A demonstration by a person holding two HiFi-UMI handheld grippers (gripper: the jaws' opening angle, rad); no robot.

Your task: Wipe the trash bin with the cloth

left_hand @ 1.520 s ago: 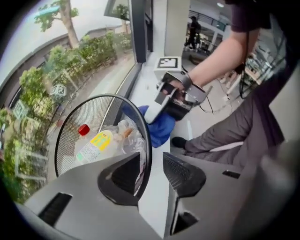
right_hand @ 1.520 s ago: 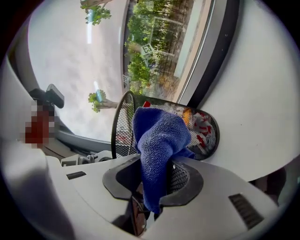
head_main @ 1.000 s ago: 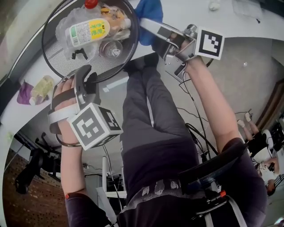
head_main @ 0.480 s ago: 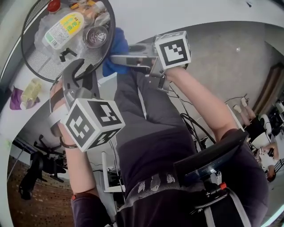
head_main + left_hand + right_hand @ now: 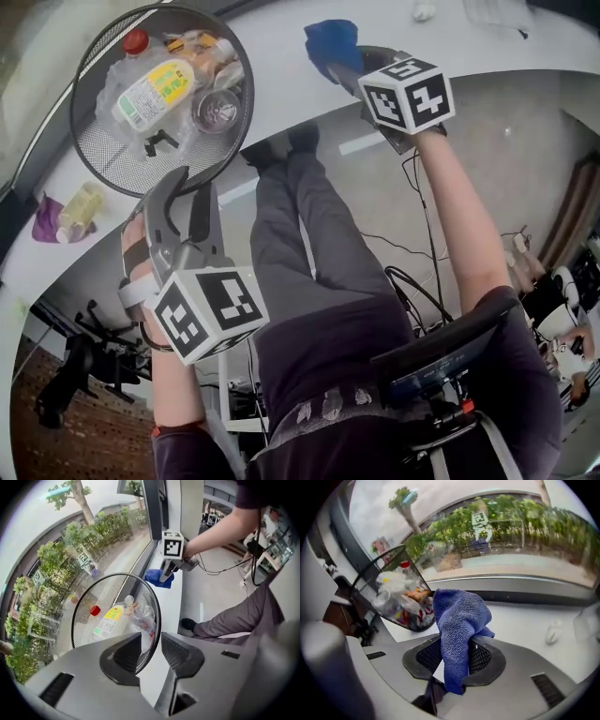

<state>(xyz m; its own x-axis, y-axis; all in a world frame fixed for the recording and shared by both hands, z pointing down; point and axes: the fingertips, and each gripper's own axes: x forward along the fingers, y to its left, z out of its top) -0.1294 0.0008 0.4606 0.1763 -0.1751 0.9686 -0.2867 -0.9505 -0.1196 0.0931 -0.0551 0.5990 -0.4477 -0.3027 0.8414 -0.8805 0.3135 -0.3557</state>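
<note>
Hovering your left gripper point(image 5: 151, 652), you are just opening its jaws, with the trash bin point(image 5: 89, 616) rim sitting loose between them. Farther off, your right gripper point(image 5: 452, 658) is clamping the blue cloth point(image 5: 459, 616) over the white counter point(image 5: 281, 84), apart from the bin.

Dark sleeves point(image 5: 178, 455), grey trousers point(image 5: 300, 234); grey hand-held grippers point(image 5: 192, 181) bear marker cubes point(image 5: 208, 314).

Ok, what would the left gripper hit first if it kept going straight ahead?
Probably the mesh trash bin's black rim, showing in the gap between the left gripper's jaws, which have just been opening; depth is unclear.
</note>
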